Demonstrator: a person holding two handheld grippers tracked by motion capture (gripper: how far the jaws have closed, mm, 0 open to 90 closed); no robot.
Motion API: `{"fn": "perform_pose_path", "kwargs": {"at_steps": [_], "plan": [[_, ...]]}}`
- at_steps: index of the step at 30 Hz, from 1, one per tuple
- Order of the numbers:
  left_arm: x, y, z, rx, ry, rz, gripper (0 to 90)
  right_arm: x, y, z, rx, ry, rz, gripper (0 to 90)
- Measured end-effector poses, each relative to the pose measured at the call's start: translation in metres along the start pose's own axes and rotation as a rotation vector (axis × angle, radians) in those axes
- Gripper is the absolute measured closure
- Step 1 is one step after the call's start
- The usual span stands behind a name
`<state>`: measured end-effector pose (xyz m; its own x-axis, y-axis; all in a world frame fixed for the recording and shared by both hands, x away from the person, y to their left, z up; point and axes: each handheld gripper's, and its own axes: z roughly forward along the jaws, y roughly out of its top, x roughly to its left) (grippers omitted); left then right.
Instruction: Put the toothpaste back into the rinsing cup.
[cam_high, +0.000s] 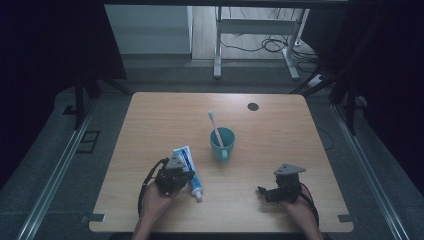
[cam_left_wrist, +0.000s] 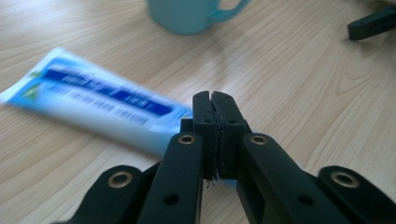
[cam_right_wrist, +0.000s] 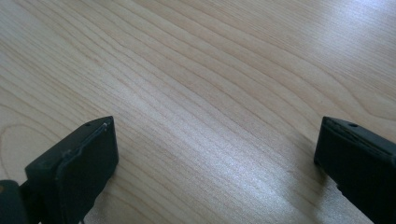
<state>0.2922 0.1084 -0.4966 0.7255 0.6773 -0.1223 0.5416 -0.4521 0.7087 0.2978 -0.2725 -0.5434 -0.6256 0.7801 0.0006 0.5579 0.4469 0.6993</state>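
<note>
— Left gripper (cam_left_wrist: 215, 100) status: how are its jaws standing?

— They are closing pad against pad, with nothing showing between them. The toothpaste tube (cam_left_wrist: 93, 100) is lying flat on the table (cam_high: 280, 130), just beside and behind those jaws, cap end pointing near. Whether a pad is nipping its edge cannot be told.

— What is lying farther out?

— To the tube's right, the teal cup (cam_high: 222, 142) is standing upright with the toothbrush (cam_high: 214, 122) leaning in it. At the near right, the right gripper (cam_right_wrist: 217, 140) is hovering with jaws wide over bare wood.

— Which step is running?

— Judging by this, the operator is working toward a grip on the tube. The next move is calling for opening the jaws, straddling the tube body, then closing.
</note>
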Motion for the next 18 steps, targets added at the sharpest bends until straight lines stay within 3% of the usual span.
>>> {"fn": "perform_pose_path", "kwargs": {"at_steps": [4, 11, 18], "plan": [[-0.007, 0.007, 0.013, 0.029, -0.002, 0.019, 85.9, 0.000, 0.000, 0.000, 0.000, 0.000, 0.000, 0.0], [-0.013, 0.008, 0.030, 0.078, -0.012, 0.018, 86.6, 0.000, 0.000, 0.000, 0.000, 0.000, 0.000, 0.0], [-0.013, 0.005, 0.030, 0.093, -0.017, 0.022, 89.3, 0.000, 0.000, 0.000, 0.000, 0.001, -0.001, 0.0]]}}
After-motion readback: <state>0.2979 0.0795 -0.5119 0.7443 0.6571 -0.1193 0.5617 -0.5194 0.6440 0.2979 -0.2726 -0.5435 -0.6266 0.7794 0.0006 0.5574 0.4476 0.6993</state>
